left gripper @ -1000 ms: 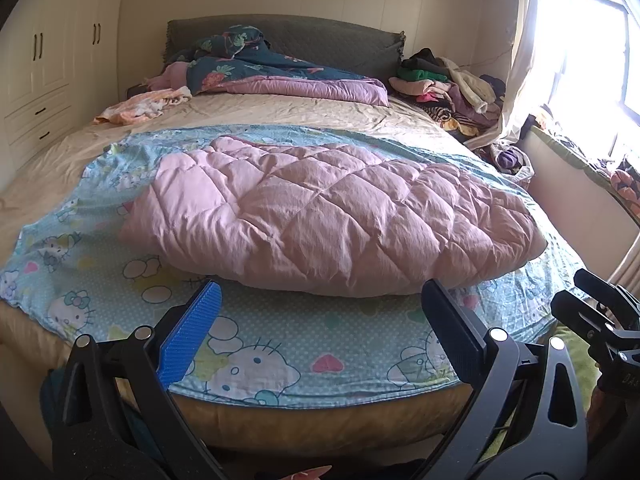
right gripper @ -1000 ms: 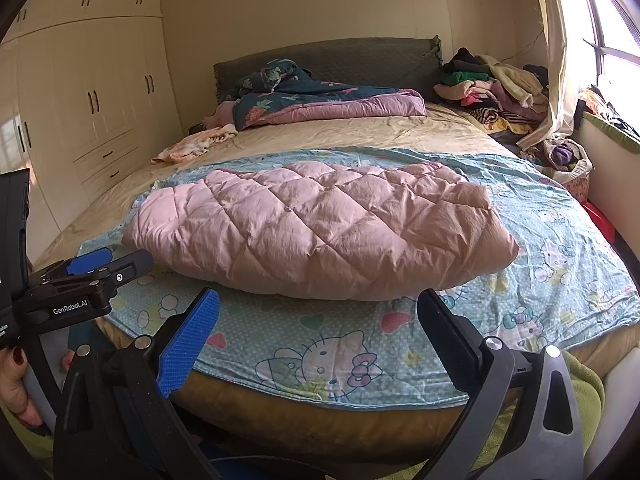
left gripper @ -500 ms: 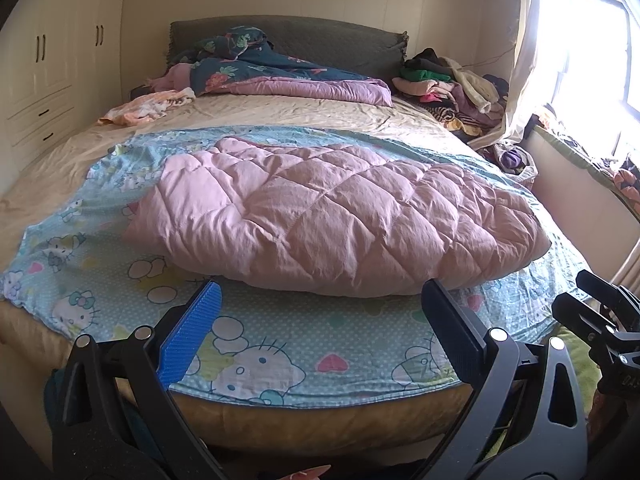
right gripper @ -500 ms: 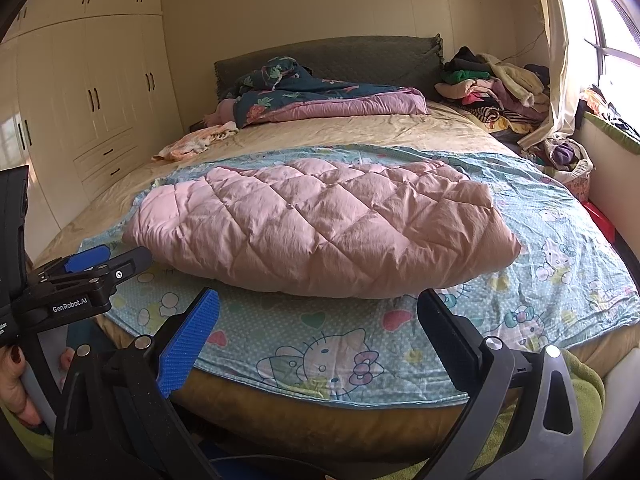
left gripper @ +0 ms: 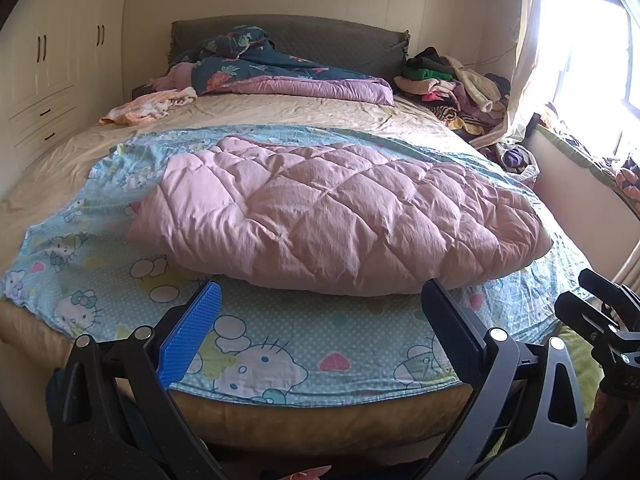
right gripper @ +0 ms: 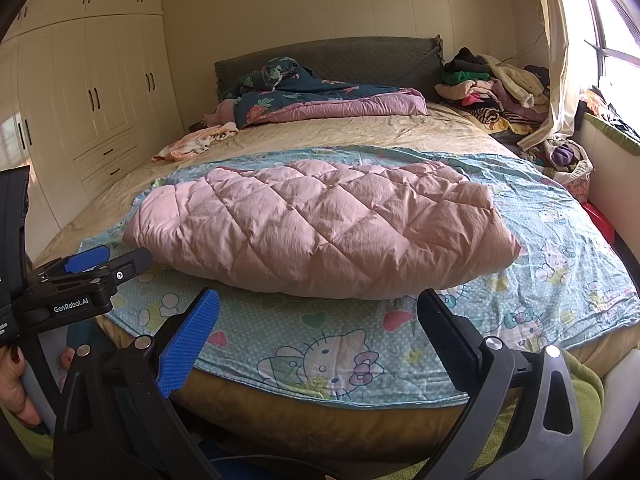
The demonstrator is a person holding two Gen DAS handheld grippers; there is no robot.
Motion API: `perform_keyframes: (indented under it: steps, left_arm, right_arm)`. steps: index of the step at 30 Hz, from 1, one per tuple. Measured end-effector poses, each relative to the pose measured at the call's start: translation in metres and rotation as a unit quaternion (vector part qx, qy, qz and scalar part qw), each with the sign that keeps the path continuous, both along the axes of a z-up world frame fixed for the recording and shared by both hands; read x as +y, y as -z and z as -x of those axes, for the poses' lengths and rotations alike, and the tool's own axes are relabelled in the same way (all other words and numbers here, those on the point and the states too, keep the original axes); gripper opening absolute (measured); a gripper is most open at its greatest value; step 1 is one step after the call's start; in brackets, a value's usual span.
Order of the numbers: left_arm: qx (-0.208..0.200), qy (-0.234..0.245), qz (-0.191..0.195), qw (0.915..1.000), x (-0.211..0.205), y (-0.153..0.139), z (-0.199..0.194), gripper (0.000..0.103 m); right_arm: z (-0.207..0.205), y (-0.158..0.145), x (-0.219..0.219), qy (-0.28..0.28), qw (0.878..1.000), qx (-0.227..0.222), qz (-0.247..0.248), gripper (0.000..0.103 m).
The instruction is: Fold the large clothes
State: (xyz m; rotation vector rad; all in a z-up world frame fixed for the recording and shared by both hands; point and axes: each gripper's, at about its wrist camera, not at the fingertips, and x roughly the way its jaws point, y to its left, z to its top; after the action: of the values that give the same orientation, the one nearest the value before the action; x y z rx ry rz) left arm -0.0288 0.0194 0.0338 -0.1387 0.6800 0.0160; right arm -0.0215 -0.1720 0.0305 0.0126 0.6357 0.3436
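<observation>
A pink quilted garment (left gripper: 340, 216) lies folded in a long puffy bundle across the middle of the bed, on a light blue cartoon-print sheet (left gripper: 280, 344). It also shows in the right wrist view (right gripper: 320, 224), on the same sheet (right gripper: 344, 344). My left gripper (left gripper: 320, 316) is open and empty, held off the bed's near edge, short of the garment. My right gripper (right gripper: 318, 320) is open and empty at the same edge, to the right of the left one. The left gripper also shows at the left of the right wrist view (right gripper: 108, 258).
A dark floral and purple duvet (left gripper: 288, 76) is bunched at the grey headboard (left gripper: 320, 36). A pile of clothes (left gripper: 452, 80) sits at the bed's far right by the curtain. A small orange-white cloth (left gripper: 148, 106) lies far left. White wardrobes (right gripper: 80, 120) line the left wall.
Both grippers have drifted slightly to the left along the bed's edge, still open. The garment has not moved.
</observation>
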Motion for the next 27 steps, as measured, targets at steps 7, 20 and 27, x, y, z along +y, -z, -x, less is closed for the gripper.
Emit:
perform_keyframes:
  steps: [7, 20, 27]
  left_arm:
    - [0.0, 0.0, 0.0, 1.0, -0.0009, 0.0001, -0.0004, 0.094]
    - [0.0, 0.0, 0.0, 1.0, -0.0002, -0.0001, -0.0005, 0.094]
    - [0.0, 0.0, -0.001, 1.0, 0.0, -0.0001, -0.0001, 0.094]
  right_arm:
    - [0.0001, 0.0002, 0.0003, 0.0, 1.0, 0.001, 0.0, 0.099]
    - [0.0002, 0.0001, 0.0006, 0.0, 1.0, 0.0, 0.0, 0.099]
    - [0.0001, 0.0001, 0.0008, 0.0, 1.0, 0.0, 0.0, 0.099]
